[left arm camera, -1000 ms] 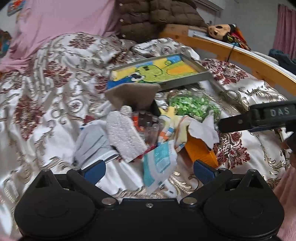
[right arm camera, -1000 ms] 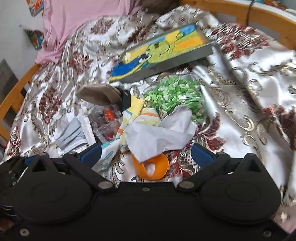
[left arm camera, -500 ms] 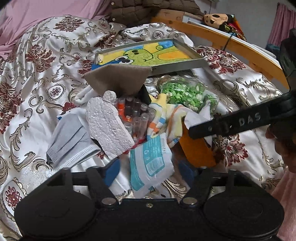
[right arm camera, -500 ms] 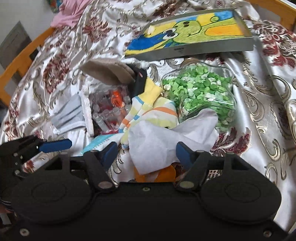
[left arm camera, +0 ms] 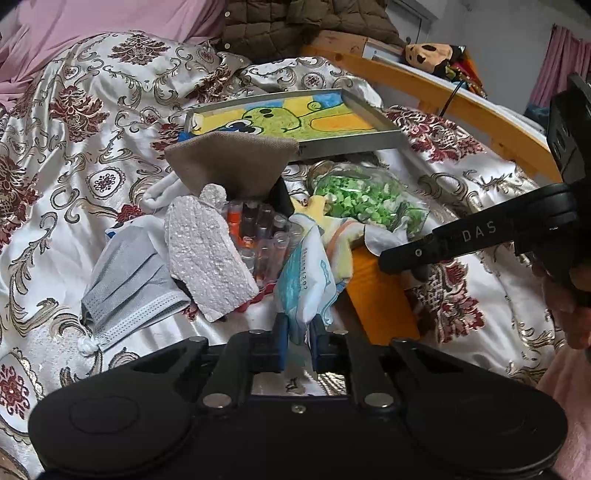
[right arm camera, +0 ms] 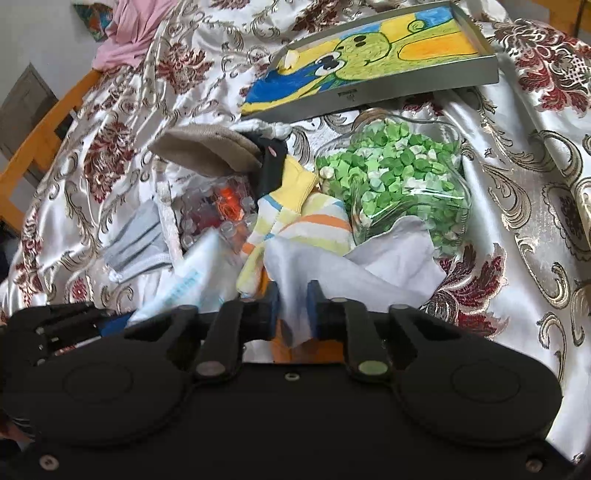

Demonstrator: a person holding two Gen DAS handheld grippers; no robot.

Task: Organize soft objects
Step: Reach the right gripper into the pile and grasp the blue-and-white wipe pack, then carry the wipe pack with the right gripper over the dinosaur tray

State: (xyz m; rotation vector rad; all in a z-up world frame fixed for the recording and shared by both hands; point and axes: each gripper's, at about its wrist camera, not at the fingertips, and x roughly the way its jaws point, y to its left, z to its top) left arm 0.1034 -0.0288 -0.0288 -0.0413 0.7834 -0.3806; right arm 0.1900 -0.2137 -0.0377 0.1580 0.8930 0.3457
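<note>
A heap of small things lies on the patterned bedspread (left arm camera: 74,147). My left gripper (left arm camera: 298,341) is closing its jaws, and its blue pads pinch the lower tip of a white and blue packet (left arm camera: 308,280). My right gripper (right arm camera: 293,308) is closing too, pinching a corner of a white cloth (right arm camera: 354,273) that lies over an orange object (left arm camera: 380,291). A striped sock (right arm camera: 306,225), a grey face mask (left arm camera: 129,280), a brown cloth (left arm camera: 232,166) and a white foam piece (left arm camera: 207,254) lie in the same heap. One black right finger (left arm camera: 476,236) crosses the left wrist view.
A clear bag of green paper stars (right arm camera: 399,173) and a pack of small tubes (left arm camera: 258,236) sit in the heap. Behind it lies a framed cartoon picture (left arm camera: 295,118). A wooden bed rail (left arm camera: 443,92) runs along the far right, with a brown jacket (left arm camera: 295,22) at the head.
Both grippers went from wide open to pinched shut, the left on the packet and the right on the white cloth. Both came lower and nearer to the heap.
</note>
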